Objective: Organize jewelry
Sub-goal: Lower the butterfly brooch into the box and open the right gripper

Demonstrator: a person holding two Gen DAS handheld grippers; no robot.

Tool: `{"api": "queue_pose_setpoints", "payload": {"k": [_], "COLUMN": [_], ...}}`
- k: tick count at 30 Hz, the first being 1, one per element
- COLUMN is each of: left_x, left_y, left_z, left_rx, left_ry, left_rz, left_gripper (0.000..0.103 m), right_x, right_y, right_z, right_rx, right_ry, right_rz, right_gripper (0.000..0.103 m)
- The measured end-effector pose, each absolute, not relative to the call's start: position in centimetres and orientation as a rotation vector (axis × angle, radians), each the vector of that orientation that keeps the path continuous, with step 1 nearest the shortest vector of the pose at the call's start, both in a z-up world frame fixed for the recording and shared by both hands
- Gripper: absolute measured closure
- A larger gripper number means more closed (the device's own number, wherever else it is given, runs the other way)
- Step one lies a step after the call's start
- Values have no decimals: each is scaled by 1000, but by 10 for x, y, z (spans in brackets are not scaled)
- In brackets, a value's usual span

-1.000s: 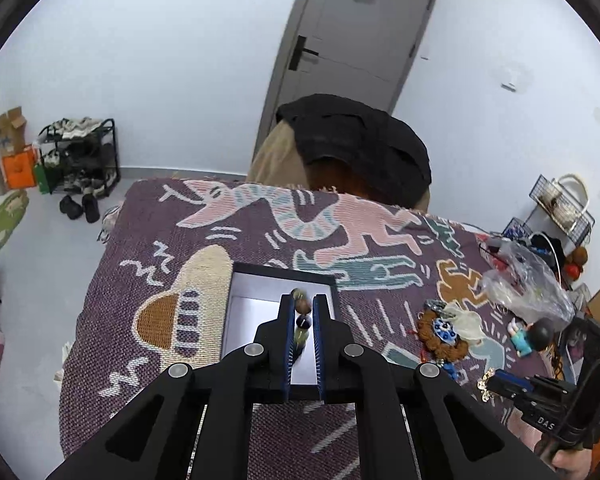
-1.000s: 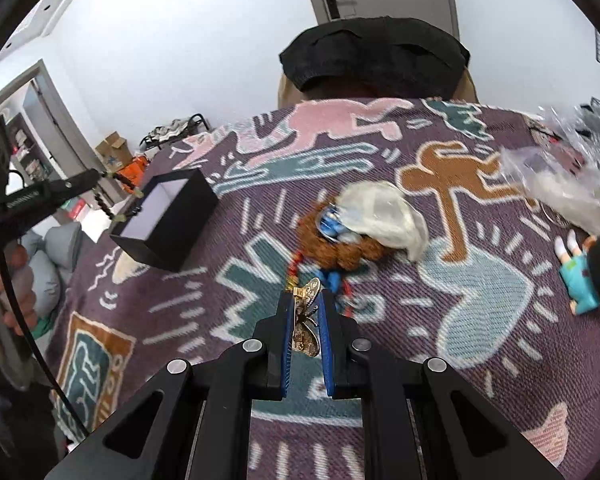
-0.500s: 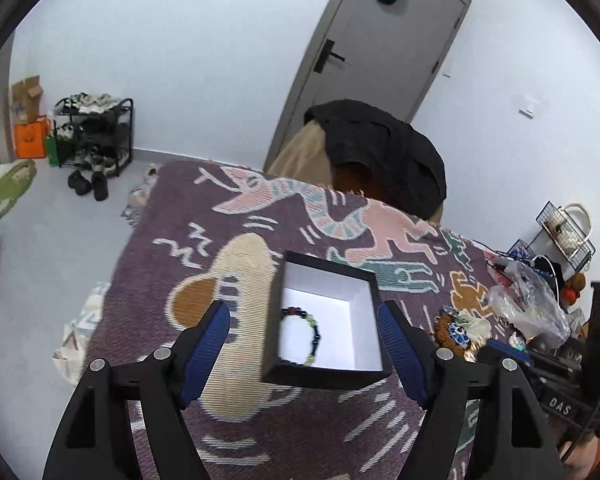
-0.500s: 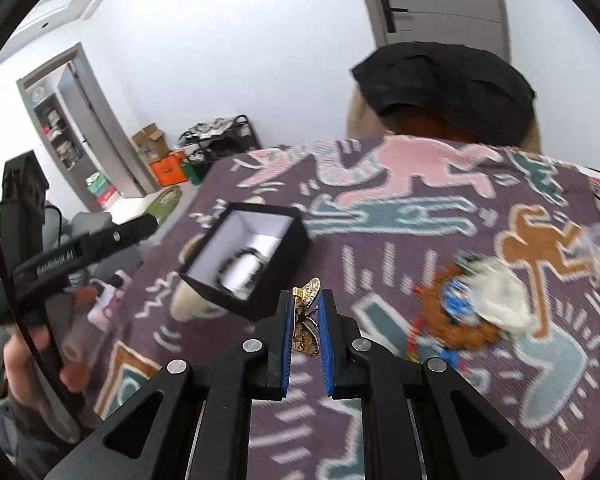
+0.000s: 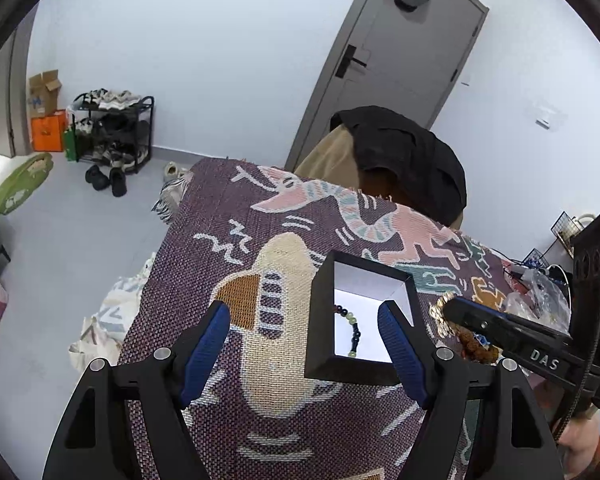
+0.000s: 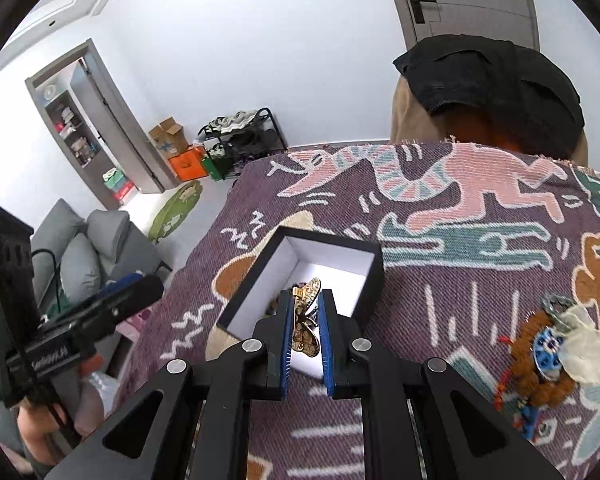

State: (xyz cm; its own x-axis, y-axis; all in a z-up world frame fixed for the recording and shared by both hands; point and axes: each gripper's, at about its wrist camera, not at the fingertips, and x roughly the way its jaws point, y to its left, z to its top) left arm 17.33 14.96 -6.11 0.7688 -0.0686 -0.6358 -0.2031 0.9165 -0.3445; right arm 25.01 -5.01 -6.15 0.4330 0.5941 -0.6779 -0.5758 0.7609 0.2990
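Observation:
A black jewelry box [image 5: 320, 320] with a white inside stands open on the patterned purple cloth [image 5: 220, 260]; it also shows in the right wrist view [image 6: 374, 268]. A beaded bracelet [image 5: 354, 330] lies inside it. My left gripper [image 5: 304, 344] is open and empty, its blue pads on either side of the box's near end. My right gripper [image 6: 305, 320] is shut on a gold butterfly ornament [image 6: 306, 320] and holds it over the box's near edge. It shows at the right of the left wrist view [image 5: 452, 312].
A pile of brown beads, a blue disc and a white pouch [image 6: 556, 356] lies on the cloth to the right. A chair with a black garment [image 5: 404, 164] stands beyond the table's far edge. The cloth's left edge [image 5: 156, 256] drops to the floor.
My left gripper opened, left the bracelet in the box and drew back. My right gripper carried the gold butterfly from the bead pile leftward to over the box.

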Motion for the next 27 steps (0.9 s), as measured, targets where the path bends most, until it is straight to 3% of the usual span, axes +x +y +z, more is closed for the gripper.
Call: {"api": "queue_pose_setpoints", "payload": {"k": [2, 3, 4, 6, 14, 16, 21, 25, 27], "left_x": [173, 173, 174, 174, 180, 181, 184, 186, 188], "left_y": [149, 149, 147, 144, 117, 109, 84, 64, 55], "left_z": [-62, -62, -62, -60, -51, -48, -37, -30, -27], "left_rx": [-415, -413, -406, -393, -368, -357, -324, -292, -280], "left_ry": [698, 700, 701, 701, 694, 690, 676, 672, 671], "left_rz": [76, 79, 80, 80, 60, 48, 15, -13, -23], "left_gripper": [26, 26, 26, 26, 17, 16, 16, 16, 16], "right_x": [251, 252, 252, 248, 237, 234, 229, 225, 224], "right_y": [-47, -48, -50, -60, -111, -128, -166, -197, -216], "right_z": [-66, -67, -69, -69, -62, -59, -55, -55, -57], "right_rx": [10, 8, 9, 15, 64, 93, 141, 197, 240], "right_ry": [861, 867, 872, 851, 840, 831, 801, 787, 781], "right_rz": [730, 734, 730, 700, 644, 631, 583, 544, 529], "right_gripper": [89, 81, 64, 46, 43, 29, 24, 6, 3]}}
